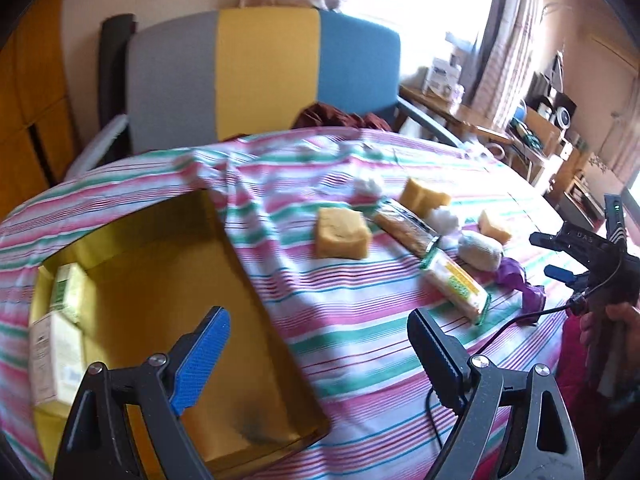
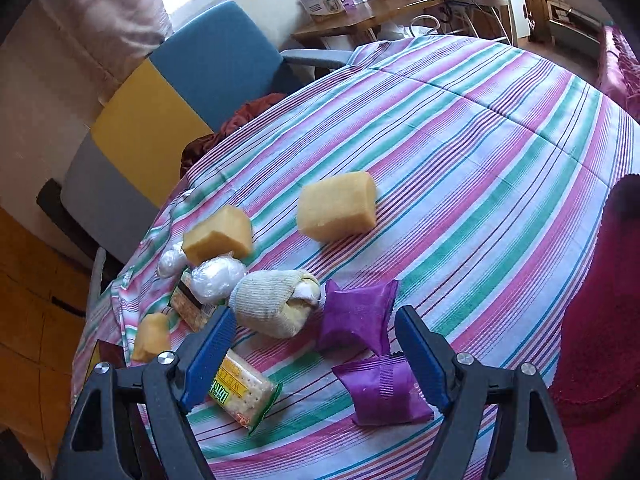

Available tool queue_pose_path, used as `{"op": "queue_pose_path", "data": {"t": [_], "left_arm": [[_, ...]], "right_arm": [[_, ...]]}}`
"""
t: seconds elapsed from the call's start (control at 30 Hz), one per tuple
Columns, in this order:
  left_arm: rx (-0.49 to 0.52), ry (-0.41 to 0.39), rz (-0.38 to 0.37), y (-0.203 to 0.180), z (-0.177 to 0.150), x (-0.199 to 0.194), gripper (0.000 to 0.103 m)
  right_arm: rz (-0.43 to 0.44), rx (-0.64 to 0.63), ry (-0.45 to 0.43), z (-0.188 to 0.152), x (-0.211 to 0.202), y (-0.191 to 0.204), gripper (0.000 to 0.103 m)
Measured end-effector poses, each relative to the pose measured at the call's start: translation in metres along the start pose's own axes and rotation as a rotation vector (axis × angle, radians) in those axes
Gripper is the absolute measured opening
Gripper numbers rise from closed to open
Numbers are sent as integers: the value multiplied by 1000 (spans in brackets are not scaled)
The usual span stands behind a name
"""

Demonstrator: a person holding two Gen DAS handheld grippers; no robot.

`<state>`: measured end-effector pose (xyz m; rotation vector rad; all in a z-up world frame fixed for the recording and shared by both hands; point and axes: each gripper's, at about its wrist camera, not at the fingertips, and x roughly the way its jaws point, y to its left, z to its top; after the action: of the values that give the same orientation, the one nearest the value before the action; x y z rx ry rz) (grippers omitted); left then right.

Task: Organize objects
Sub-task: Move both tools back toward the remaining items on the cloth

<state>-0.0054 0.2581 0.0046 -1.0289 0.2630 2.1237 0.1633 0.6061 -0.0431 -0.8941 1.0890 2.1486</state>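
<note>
Two tools in play, both spread wide w/ nothing between the pads. Left tool [image 1: 316, 344] above the near edge of a gold tray [image 1: 224, 280] on the striped cloth [image 1: 360, 320] covering the surface; two pale boxes [image 1: 60, 340] inside along tray's left wall. Right tool [image 2: 316, 344] over two purple pouches [image 2: 382, 392], nearer one between the fingers but untouched, other just beyond, close or touching. Cracker pack [image 2: 244, 392] partly under its left finger. Beyond: knit bundle [image 2: 276, 304] just beside the far pouch, white wrapped ball [image 2: 216, 280] touching it, second cracker pack [image 2: 190, 306] partly under that ball. Farther: sponge block [image 2: 218, 236], then bigger sponge [image 2: 338, 206] apart to the right; small sponge [image 2: 152, 336] at left. Past the surface edge: dark red fabric [image 2: 236, 120] on grey-yellow-blue chair [image 1: 264, 76]. Right tool also visible from left cam, at far right, hand [image 1: 612, 328] on grip.
</note>
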Motion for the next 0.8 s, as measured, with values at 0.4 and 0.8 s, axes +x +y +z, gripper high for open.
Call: {"op": "queue_pose_path", "data": {"t": [0.4,0.8], "left_arm": [[77,178,-145,-87,36,81,81],[-135,363,-142,-125,44,170,77]], "right_arm": [[34,51,-51,4,-9,-11,83],[78,113,-24,8,-2,-22,83]]}}
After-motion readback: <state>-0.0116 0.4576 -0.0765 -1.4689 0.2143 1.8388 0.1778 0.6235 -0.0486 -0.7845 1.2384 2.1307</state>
